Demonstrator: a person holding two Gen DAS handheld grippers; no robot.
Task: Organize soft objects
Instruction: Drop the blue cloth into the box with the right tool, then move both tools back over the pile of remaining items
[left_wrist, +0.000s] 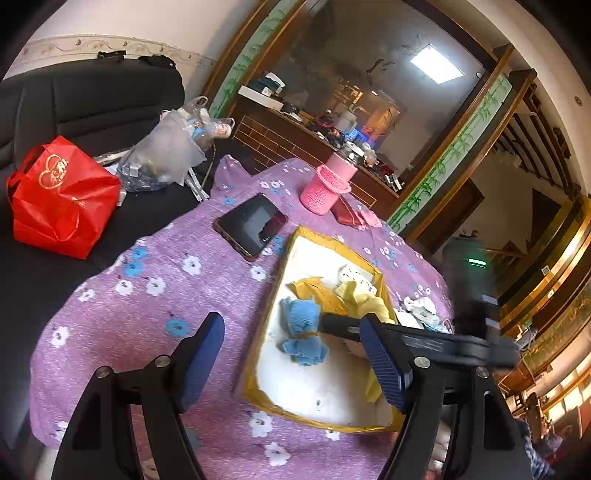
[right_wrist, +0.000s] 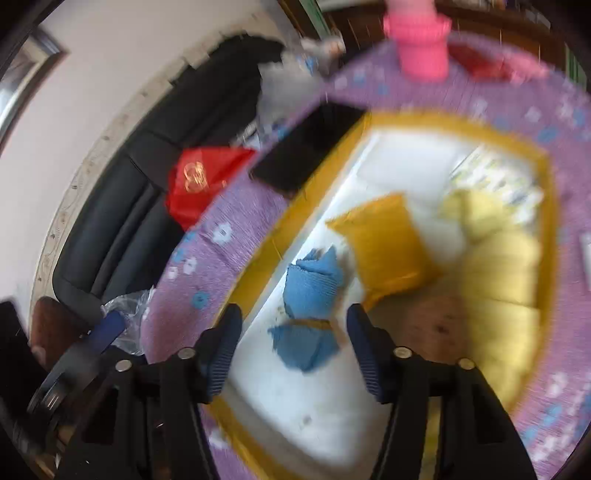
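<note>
Left gripper and right gripper angle downward, jaws apart, empty.

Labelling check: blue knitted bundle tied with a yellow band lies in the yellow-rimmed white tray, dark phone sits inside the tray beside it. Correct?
Not quite. The dark phone is not inside the yellow-rimmed white tray; it lies outside it on the purple flowered cloth, next to the rim. The left wrist view shows this. The blue knitted bundle tied with a yellow band does lie in the tray.

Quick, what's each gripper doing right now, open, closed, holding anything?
Left gripper: open, holding nothing.
Right gripper: open above the blue cloth bundle in the tray, not gripping it.
</note>
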